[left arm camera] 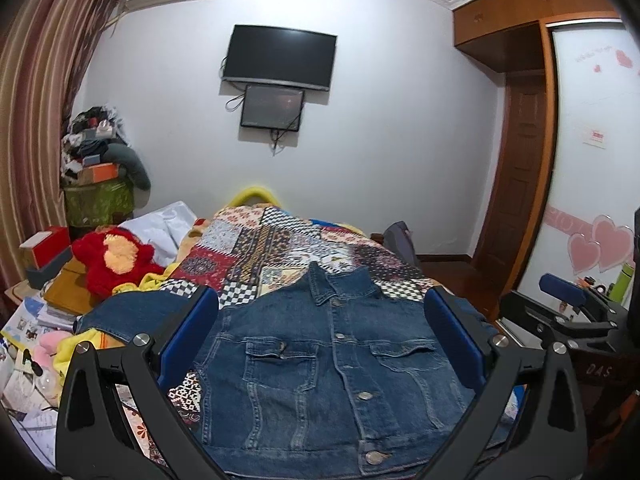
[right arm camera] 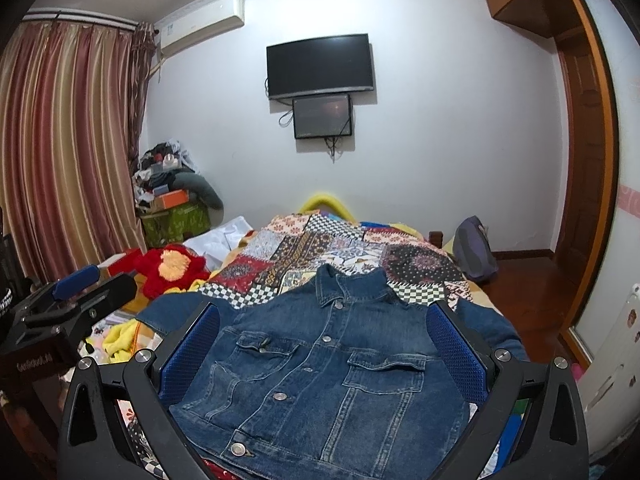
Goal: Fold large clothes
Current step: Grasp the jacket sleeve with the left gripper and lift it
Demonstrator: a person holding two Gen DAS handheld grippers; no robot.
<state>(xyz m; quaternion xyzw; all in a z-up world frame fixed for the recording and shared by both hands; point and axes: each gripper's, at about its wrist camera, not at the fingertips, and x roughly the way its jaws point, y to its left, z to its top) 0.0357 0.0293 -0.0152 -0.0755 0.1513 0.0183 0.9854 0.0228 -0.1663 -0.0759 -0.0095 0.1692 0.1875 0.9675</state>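
Note:
A blue denim jacket (left arm camera: 332, 380) lies flat, front up and buttoned, on the patchwork bedspread (left arm camera: 260, 248), collar toward the far wall. Its left sleeve (left arm camera: 132, 312) spreads to the left. My left gripper (left arm camera: 320, 332) is open and empty above the jacket's lower part, blue pads wide apart. In the right wrist view the jacket (right arm camera: 320, 380) shows the same way, right sleeve (right arm camera: 492, 324) out to the right. My right gripper (right arm camera: 322, 340) is open and empty over it. The right gripper also shows in the left wrist view (left arm camera: 568, 304), the left gripper in the right wrist view (right arm camera: 76, 284).
A red plush toy (left arm camera: 116, 260) and white cloth (left arm camera: 164, 228) lie at the bed's left. Papers and boxes (left arm camera: 40, 312) clutter the left side. A grey bag (right arm camera: 476, 248) sits at the bed's right, by a wooden floor and wardrobe (left arm camera: 520, 152). A TV (left arm camera: 280, 56) hangs on the far wall.

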